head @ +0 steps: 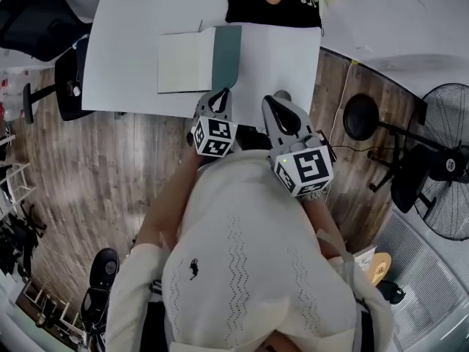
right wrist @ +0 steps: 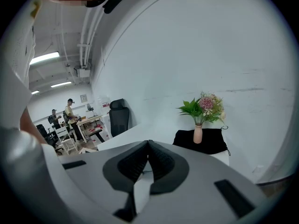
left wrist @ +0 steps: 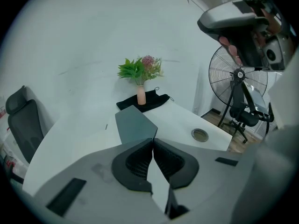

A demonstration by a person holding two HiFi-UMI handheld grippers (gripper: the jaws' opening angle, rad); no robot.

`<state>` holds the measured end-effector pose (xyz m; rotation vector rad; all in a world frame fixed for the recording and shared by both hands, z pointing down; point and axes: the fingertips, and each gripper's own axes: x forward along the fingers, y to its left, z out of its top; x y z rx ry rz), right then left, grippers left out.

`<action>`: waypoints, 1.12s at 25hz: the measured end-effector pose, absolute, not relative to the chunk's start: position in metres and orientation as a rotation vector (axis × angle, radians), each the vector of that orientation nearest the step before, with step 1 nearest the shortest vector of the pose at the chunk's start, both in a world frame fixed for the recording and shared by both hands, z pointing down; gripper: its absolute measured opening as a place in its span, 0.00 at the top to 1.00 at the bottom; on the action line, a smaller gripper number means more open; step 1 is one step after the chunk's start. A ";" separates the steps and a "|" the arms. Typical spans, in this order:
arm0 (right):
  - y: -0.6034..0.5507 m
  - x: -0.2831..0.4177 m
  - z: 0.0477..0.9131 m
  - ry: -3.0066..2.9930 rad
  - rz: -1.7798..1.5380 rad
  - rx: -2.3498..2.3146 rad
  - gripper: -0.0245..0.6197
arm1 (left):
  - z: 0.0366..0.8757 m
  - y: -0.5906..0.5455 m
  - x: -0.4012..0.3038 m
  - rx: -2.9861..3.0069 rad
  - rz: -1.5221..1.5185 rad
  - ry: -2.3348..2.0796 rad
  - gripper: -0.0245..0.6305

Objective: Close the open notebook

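Notebook (head: 187,61): lies open on the white table (head: 282,57), near the edge nearest the person. A cream page faces up on the left, with a dark teal cover on the right.

Cover attitude: in the head view the teal part looks narrower than the page. In the left gripper view (left wrist: 134,124) it shows as a slanted panel. Whether it is raised off the table cannot be told for certain.

Left gripper (head: 220,97): jaws closed tip to tip with nothing between them.

Left gripper relative to notebook: the tips are over the near table edge, just short of the teal cover's near right corner. In its own view (left wrist: 152,141) the cover rises directly beyond the tips. Contact cannot be confirmed.

Right gripper (head: 277,103): jaws together and holding nothing, confirmed in its own view (right wrist: 148,144).

Right gripper relative to notebook: to the notebook's right, over bare table and apart from it.

Far end of table: a black cloth (head: 256,9) carries a pink vase (right wrist: 198,133) of flowers.

Surroundings: a standing fan (head: 447,160) is on the right and an office chair (head: 69,79) on the left.
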<state>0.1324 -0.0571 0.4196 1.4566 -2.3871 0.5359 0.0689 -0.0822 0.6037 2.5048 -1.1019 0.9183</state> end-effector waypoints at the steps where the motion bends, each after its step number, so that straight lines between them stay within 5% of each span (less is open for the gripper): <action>1: -0.058 0.131 0.420 -2.387 0.536 1.455 0.96 | 0.602 -0.082 0.067 2.503 0.907 -1.104 0.93; 28: -0.071 0.084 0.426 -2.421 0.535 1.356 0.96 | 0.577 -0.089 0.015 2.445 0.706 -1.209 0.94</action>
